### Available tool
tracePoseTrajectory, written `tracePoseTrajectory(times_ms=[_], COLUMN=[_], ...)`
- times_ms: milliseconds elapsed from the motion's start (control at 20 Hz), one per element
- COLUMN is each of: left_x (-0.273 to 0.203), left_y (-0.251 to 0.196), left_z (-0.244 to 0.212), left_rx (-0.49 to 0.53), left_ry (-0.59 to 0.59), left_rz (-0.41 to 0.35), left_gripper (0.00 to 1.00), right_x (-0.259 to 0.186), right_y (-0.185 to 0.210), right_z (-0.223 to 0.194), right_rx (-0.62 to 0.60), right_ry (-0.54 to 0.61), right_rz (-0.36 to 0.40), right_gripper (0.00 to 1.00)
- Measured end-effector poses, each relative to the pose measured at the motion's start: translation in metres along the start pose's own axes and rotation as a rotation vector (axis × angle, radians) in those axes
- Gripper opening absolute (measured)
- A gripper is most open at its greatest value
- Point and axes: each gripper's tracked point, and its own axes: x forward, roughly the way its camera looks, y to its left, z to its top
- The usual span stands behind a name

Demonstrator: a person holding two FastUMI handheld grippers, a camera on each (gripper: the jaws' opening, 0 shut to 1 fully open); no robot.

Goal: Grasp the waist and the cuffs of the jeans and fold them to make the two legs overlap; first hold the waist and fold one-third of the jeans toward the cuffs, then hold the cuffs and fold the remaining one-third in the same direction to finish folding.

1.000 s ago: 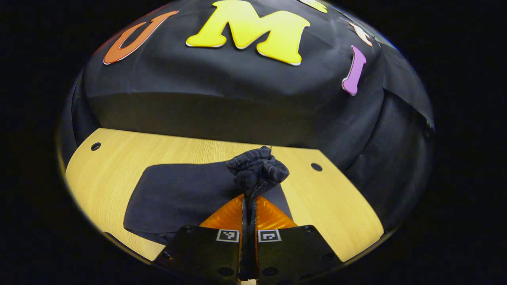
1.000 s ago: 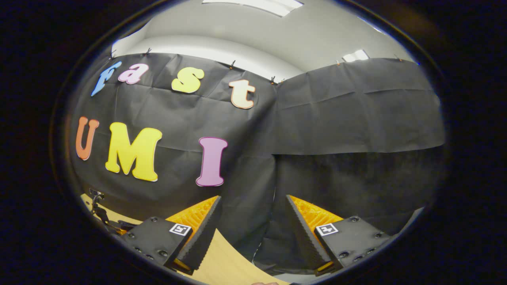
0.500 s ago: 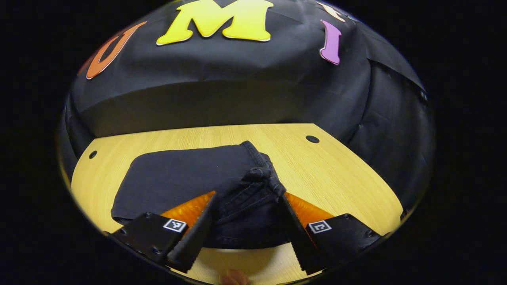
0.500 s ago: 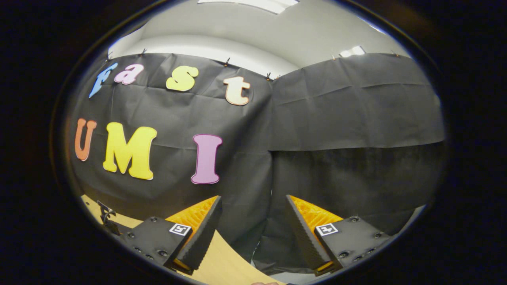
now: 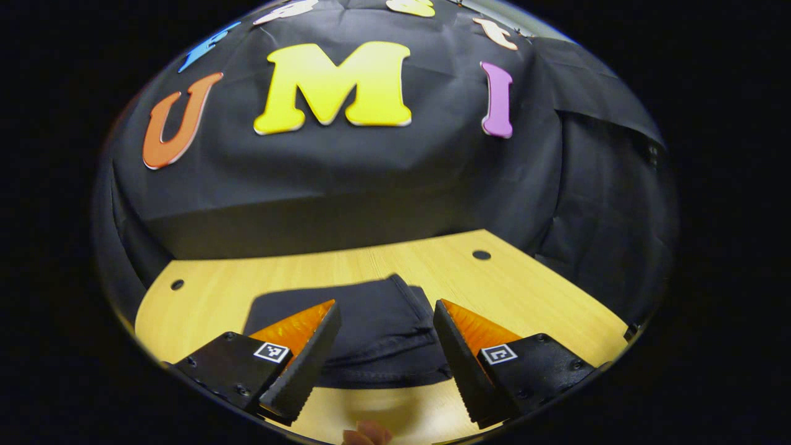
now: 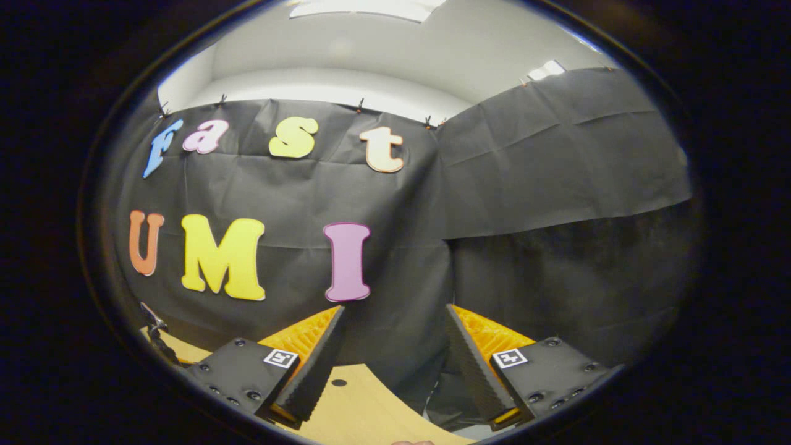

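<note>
The dark jeans (image 5: 377, 330) lie folded into a compact bundle on the wooden table (image 5: 525, 290) in the left gripper view. My left gripper (image 5: 386, 337) hangs open just above and in front of the bundle, its fingers apart and holding nothing. A seam edge of the denim faces me between the fingers. In the right gripper view, my right gripper (image 6: 395, 346) is open too, raised and pointing at the booth wall with only a strip of the table (image 6: 364, 408) under it.
The table has small round holes near its far corners (image 5: 481, 254) (image 5: 177, 284). Black cloth walls close the booth behind and to the right. A fingertip of the person's hand (image 5: 368, 434) shows at the bottom edge. A small dark clamp (image 6: 154, 324) stands at the table's left in the right gripper view.
One second ago my left gripper was shut on a bunch of denim; it opened, let the jeans drop onto the fold, and has since drawn back. The right gripper tilted slightly.
</note>
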Motion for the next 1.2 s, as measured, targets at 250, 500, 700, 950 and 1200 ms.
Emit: tracePoseTrajectory(times_ms=[250,500,700,950,1200], left_x=[-0.064,-0.121,-0.125,-0.131,-0.131], left_y=[0.074,0.104,0.103,0.09,0.081], left_z=[0.092,0.138,0.126,0.071,0.051], left_rx=[-0.046,-0.068,-0.096,-0.083,-0.049], left_ry=[-0.209,-0.37,-0.435,-0.356,-0.362], left_rz=[0.121,0.227,0.281,0.234,0.211], left_gripper=[0.98,0.98,0.98,0.99,0.99], right_x=[0.019,0.014,-0.006,-0.054,-0.091], right_y=[0.089,0.205,0.268,0.313,0.322], right_z=[-0.011,-0.048,-0.087,-0.133,-0.154], right_rx=[0.062,0.185,0.232,0.085,-0.021], right_ry=[0.004,0.046,0.095,0.099,0.071], right_rz=[0.151,0.306,0.396,0.512,0.548], right_gripper=[0.99,0.99,1.0,0.99,1.0])
